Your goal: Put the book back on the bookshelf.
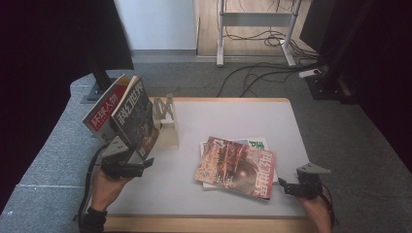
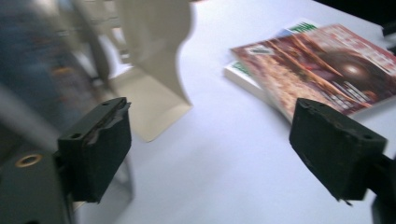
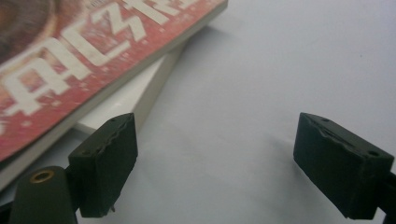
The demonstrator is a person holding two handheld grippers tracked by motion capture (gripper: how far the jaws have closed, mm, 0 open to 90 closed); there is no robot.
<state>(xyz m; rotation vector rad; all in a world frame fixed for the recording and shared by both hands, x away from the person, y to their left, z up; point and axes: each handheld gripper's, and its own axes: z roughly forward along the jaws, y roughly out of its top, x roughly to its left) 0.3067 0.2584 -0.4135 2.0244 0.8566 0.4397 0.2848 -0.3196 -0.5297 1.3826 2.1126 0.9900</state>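
The left tool (image 2: pixel 210 154) stands wide with nothing between its jaws, just in front of the cream metal bookend (image 1: pixel 166 127) on the pale grey bench (image 1: pixel 233 116). Two upright magazines (image 1: pixel 124 115) lean on the bookend's left side, apparently touching it. Right of the bookend lies the red-covered magazine (image 1: pixel 236 166), stacked flat. The right tool (image 3: pixel 217 168), also wide and empty, rests beside that stack.

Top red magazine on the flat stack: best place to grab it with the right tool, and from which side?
Take the red magazine by its near right corner, coming in low from the right, where the right tool already sits open. In the right gripper view that edge overhangs the white magazine beneath, leaving a gap for the lower pad. The cover lies flat, so pinching from above probably won't work.
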